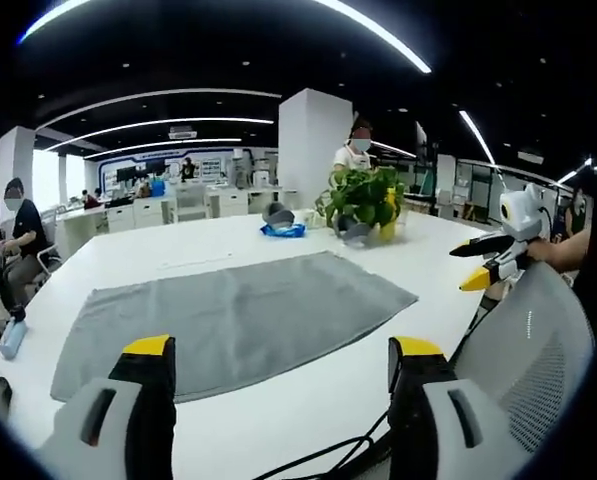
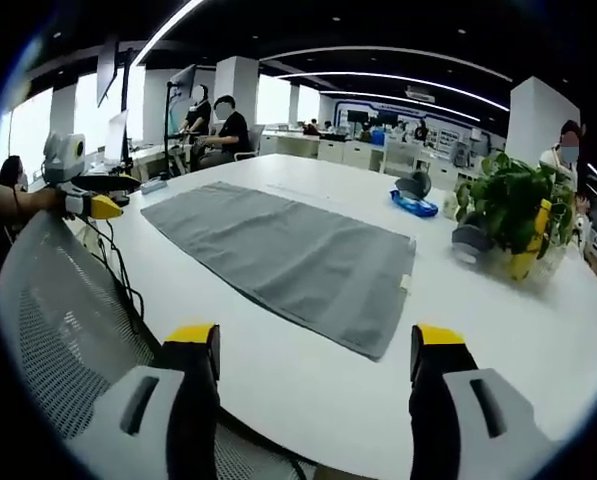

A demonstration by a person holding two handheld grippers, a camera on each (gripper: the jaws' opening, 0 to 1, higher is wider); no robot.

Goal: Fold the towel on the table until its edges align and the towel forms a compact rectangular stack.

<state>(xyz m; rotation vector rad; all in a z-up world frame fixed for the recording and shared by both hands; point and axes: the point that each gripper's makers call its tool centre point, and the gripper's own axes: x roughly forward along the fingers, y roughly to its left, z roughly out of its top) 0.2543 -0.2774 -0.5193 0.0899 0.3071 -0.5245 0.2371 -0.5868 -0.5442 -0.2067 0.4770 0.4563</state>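
My left claw (image 1: 283, 365) stands wide, its two yellow-tipped jaws rising at 7 and 5 o'clock of the left gripper view with nothing between them but bare desk (image 1: 278, 420). Just beyond them the grey towel (image 1: 233, 320) lies flat and fully spread on the white desk, unfolded, one long edge towards me. Past the towel, at 1 o'clock, sits a potted plant (image 1: 363, 200) with a yellow thing tucked beside it, and at 12 o'clock a blue tray (image 1: 283, 228) with a dark object on it. At 3 o'clock my right claw (image 1: 473, 265) hangs over the desk edge above a mesh chair back (image 1: 528, 350); its jaws are slightly parted, empty.

In the right gripper view my right claw (image 2: 313, 375) also stands wide and empty, jaws at 7 and 5 o'clock, above the desk (image 2: 308, 400) edge. The towel (image 2: 288, 255) stretches from centre towards 10 o'clock, flat, a corner nearest me. The plant (image 2: 508, 210) is at 2 o'clock, the blue tray (image 2: 415, 203) just left of it. My left claw (image 2: 113, 195) shows at 9 o'clock, off the desk. People sit at desks far behind.
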